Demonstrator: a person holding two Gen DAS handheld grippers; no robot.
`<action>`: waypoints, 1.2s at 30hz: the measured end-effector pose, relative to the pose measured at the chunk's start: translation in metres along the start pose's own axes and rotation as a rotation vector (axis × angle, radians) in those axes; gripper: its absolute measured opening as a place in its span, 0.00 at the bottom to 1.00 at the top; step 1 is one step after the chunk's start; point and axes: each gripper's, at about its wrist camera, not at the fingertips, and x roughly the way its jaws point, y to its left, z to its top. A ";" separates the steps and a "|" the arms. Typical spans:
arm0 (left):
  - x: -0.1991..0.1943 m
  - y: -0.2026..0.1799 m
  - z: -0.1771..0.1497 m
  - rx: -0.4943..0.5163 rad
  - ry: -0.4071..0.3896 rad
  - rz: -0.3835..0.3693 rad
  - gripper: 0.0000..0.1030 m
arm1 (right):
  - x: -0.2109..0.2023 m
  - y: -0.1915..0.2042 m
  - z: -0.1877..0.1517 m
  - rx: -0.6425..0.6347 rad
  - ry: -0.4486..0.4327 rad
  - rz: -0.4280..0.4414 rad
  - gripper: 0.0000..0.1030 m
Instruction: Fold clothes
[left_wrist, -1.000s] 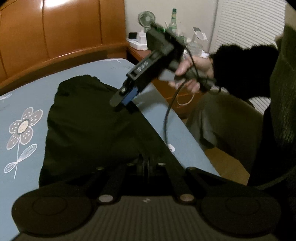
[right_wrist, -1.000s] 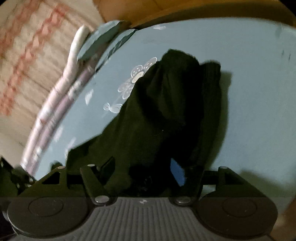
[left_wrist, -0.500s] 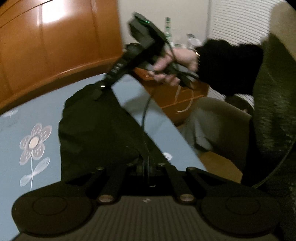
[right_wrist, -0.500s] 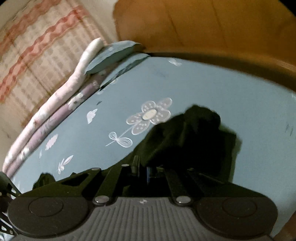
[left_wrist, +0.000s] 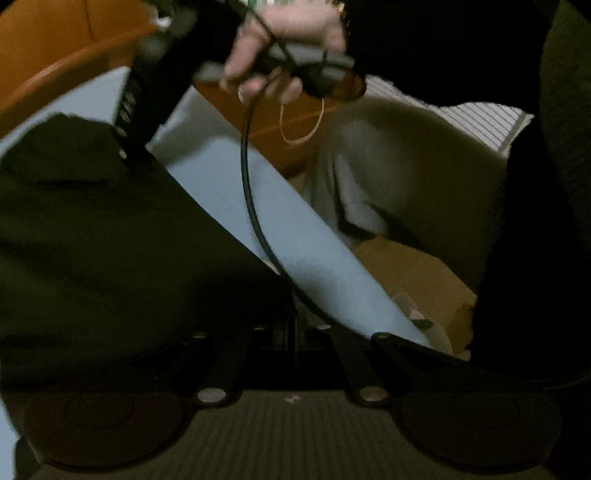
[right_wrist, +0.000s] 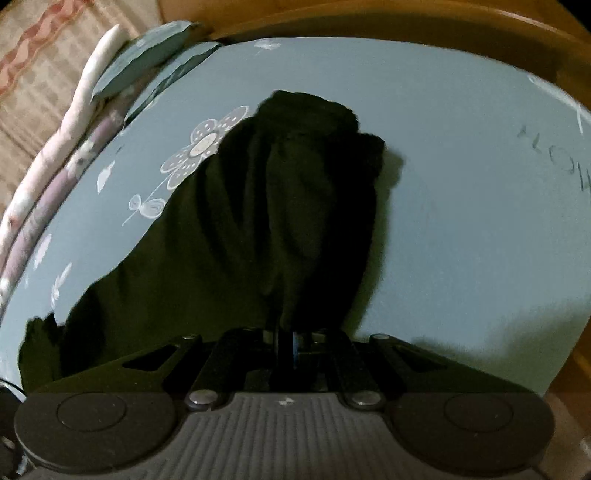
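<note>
A dark garment (right_wrist: 280, 221) lies bunched on a light blue bed sheet (right_wrist: 461, 206) printed with white flowers. My right gripper (right_wrist: 285, 341) is shut on the garment's near edge, and the cloth rises in folds straight from its fingers. In the left wrist view the same garment (left_wrist: 110, 240) fills the left side. My left gripper (left_wrist: 292, 328) is shut on its corner by the bed's edge. A hand (left_wrist: 280, 48) holds the right gripper (left_wrist: 127, 155), whose tip meets the garment's far end.
A wooden headboard (right_wrist: 406, 26) curves behind the bed. Rolled quilts and a pillow (right_wrist: 66, 122) lie at the far left. A black cable (left_wrist: 251, 206) hangs from the right gripper. Beside the bed stand the person's grey trousers (left_wrist: 406, 177) and a wooden nightstand (left_wrist: 280, 122).
My right gripper went from open over the garment to shut on its edge. The left wrist view dropped lower and closer to the cloth, and the hand with the right gripper moved up and nearer.
</note>
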 end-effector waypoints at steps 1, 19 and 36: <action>0.004 0.002 0.000 -0.004 0.006 -0.009 0.00 | -0.003 0.003 0.000 -0.008 -0.006 -0.006 0.07; -0.077 0.016 -0.039 -0.382 -0.199 0.198 0.35 | -0.078 0.069 -0.019 -0.280 -0.112 -0.174 0.52; -0.142 0.036 -0.218 -0.936 -0.251 0.520 0.44 | -0.059 0.168 -0.060 -0.510 -0.068 -0.021 0.56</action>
